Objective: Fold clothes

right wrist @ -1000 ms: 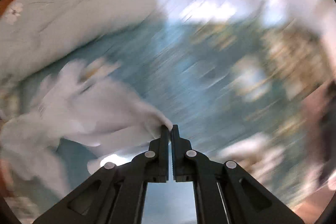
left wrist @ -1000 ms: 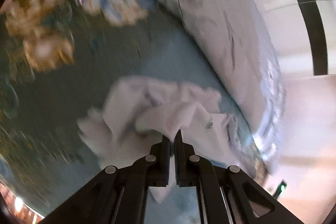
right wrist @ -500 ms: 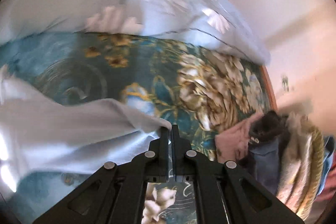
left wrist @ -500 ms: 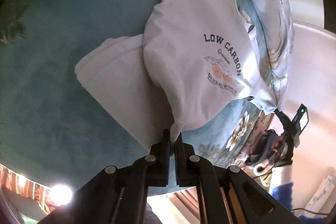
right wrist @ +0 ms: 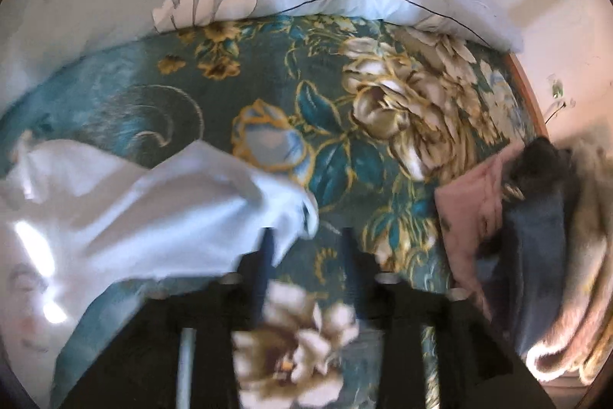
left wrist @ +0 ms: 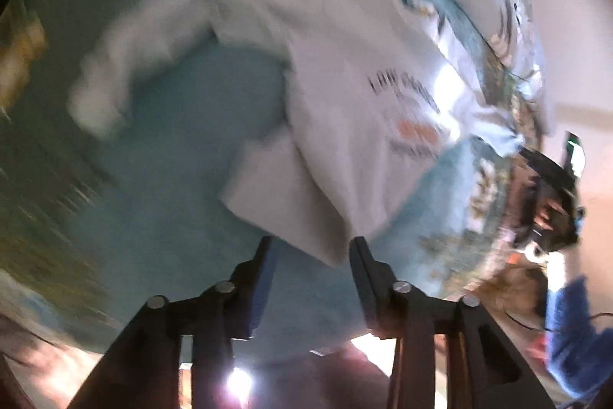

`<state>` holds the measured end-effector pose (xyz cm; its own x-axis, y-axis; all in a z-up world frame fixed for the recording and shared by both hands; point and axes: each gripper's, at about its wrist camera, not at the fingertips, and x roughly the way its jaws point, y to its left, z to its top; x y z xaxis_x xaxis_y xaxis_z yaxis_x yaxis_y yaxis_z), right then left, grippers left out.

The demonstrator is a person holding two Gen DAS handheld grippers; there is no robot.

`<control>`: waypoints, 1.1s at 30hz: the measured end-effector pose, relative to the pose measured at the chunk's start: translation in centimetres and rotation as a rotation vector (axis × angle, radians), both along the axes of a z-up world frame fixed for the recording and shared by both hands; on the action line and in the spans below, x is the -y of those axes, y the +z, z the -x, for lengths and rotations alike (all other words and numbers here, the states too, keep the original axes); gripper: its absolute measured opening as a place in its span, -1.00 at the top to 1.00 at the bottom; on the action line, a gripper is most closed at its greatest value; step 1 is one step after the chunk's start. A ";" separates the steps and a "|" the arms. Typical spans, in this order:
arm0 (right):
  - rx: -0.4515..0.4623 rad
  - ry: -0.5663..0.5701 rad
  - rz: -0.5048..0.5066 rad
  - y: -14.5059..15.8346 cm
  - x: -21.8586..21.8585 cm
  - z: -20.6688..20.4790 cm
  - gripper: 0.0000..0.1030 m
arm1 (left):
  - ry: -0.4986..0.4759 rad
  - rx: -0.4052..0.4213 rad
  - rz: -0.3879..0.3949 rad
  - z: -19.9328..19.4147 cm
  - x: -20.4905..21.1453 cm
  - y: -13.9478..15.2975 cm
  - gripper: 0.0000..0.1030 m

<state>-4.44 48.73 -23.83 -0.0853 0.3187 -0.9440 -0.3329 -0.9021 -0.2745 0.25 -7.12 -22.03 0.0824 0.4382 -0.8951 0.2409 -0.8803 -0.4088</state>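
On teal floral bedspread (right wrist: 345, 125): white printed sweatshirt (left wrist: 345, 71) laid out for folding.
Left gripper (left wrist: 311, 244) & right gripper (right wrist: 306, 236) jaws just opened, each part-wide, letting go; fabric corners w/ nothing pinching them, hem near bedspread's edge.

White shirt (right wrist: 126, 213) on floral blanket (right wrist: 345, 125)

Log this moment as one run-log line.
left claw: just opened | right claw: just opened | white shirt: released on bedspread
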 end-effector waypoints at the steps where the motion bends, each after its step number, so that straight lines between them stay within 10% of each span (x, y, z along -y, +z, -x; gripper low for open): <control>1: -0.018 0.007 0.023 0.5 0.5 -0.2 0.14 | -0.014 -0.034 0.038 1.3 0.8 0.3 -0.06; 13: -0.050 0.482 0.334 -3.9 14.2 10.8 0.13 | -0.253 -0.219 0.216 20.9 0.2 -5.6 -0.13; 26: 0.058 0.600 0.372 -8.1 17.6 15.3 0.16 | -0.449 -0.210 0.208 23.2 -1.3 -9.6 -0.08; 30: 0.070 0.592 0.379 -7.8 18.2 14.9 0.89 | -0.371 -0.189 0.102 23.1 0.5 -9.6 0.35; 33: 0.070 0.585 0.387 -7.3 18.8 14.5 0.92 | -0.306 -0.147 0.015 22.9 1.9 -10.2 0.70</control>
<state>-18.96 29.91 -31.11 -0.0756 -0.1206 -0.9898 0.2431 -0.9649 0.0990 -22.70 -9.01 -32.25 0.0778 0.3995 -0.9134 -0.0956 -0.9090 -0.4057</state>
